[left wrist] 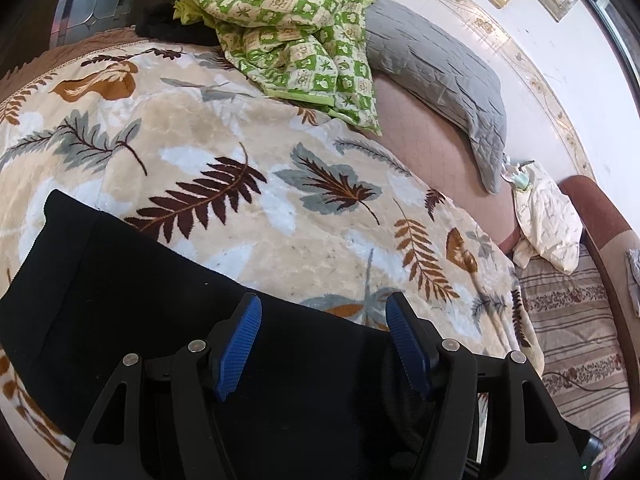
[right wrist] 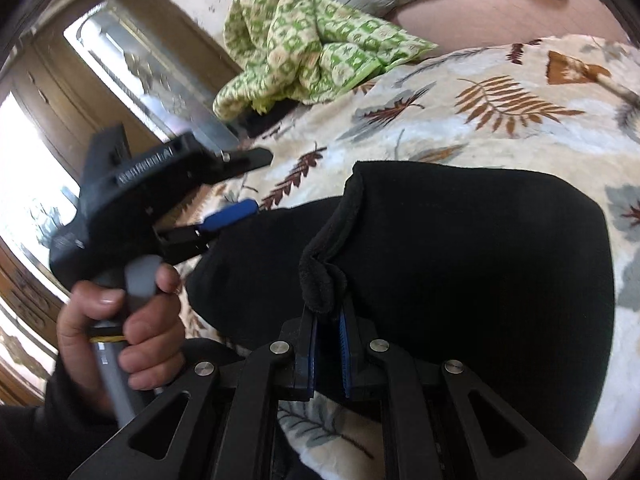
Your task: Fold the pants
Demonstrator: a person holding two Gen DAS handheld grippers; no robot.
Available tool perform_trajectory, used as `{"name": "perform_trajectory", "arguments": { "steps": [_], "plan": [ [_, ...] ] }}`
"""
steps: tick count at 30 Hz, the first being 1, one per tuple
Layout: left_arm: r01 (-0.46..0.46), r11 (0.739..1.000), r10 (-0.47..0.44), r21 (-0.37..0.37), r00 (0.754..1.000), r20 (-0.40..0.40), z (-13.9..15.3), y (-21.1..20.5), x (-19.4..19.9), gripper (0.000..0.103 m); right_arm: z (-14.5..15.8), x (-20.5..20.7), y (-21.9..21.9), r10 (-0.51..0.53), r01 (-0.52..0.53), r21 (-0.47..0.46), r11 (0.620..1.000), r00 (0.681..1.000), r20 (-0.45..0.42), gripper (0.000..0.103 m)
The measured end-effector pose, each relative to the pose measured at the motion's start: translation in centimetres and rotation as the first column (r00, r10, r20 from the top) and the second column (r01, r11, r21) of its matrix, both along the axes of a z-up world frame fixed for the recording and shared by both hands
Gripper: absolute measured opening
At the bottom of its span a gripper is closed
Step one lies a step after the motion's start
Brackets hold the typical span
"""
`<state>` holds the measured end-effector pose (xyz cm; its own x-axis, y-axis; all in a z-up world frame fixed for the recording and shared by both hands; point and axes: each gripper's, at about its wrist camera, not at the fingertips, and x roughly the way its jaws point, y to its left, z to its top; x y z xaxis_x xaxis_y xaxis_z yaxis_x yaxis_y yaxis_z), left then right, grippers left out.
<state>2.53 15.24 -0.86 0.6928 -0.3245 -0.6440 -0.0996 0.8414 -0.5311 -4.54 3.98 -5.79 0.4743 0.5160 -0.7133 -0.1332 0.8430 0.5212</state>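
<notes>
The black pants (left wrist: 168, 304) lie on a leaf-patterned blanket (left wrist: 240, 128) on the bed. My left gripper (left wrist: 322, 312) is open, its blue pads (left wrist: 240, 344) spread just above the pants and holding nothing. It also shows in the right wrist view (right wrist: 256, 180), held in a hand at the left. My right gripper (right wrist: 329, 320) is shut on a rolled edge of the pants (right wrist: 460, 264), lifting that fold a little above the rest of the cloth.
A green checked quilt (left wrist: 288, 28) is heaped at the far side of the bed, next to a grey pillow (left wrist: 440, 68). A striped sofa with a white cushion (left wrist: 548, 220) stands at the right. A wooden wardrobe with a mirror (right wrist: 132, 64) stands at the left.
</notes>
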Motion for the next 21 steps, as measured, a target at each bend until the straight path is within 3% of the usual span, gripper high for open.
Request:
{"name": "perform_trajectory", "arguments": {
  "steps": [7,12,14,15,17,20,21],
  "plan": [
    [0.052,0.998,-0.053,0.034,0.998,0.045,0.6,-1.0,-0.5,0.064,-1.0,0.1,1.4,0.056,-0.056,-0.064,0.996,0.998,0.007,0.011],
    [0.119,0.991,-0.125,0.064,0.987,0.098,1.3,-2.1,-1.1,0.064,-0.7,-0.9,0.8,0.103,-0.103,-0.002,0.995,0.995,-0.012,0.019],
    [0.169,0.984,-0.175,0.059,0.977,0.125,1.5,-2.7,-1.5,0.064,-0.2,-2.0,0.0,0.156,-0.151,0.078,0.985,0.986,-0.060,0.025],
    [0.208,0.977,-0.213,0.050,0.966,0.146,1.6,-3.1,-1.6,0.064,0.1,-2.5,-0.5,0.173,-0.165,0.104,0.981,0.982,-0.075,0.025],
    [0.281,0.959,-0.285,0.045,0.942,0.178,1.8,-3.8,-2.1,0.063,2.1,-4.2,-2.6,0.138,-0.136,0.087,0.987,0.990,-0.018,0.029],
    [0.394,0.916,-0.399,0.069,0.886,0.234,2.2,-5.3,-3.0,0.063,5.0,-6.5,-8.6,-0.040,0.035,0.072,0.997,0.996,0.075,0.045],
    [0.433,0.899,-0.437,0.073,0.866,0.245,2.2,-5.7,-3.2,0.062,5.3,-6.8,-10.0,-0.095,0.092,0.044,0.995,0.992,0.081,0.045]
  ]
}}
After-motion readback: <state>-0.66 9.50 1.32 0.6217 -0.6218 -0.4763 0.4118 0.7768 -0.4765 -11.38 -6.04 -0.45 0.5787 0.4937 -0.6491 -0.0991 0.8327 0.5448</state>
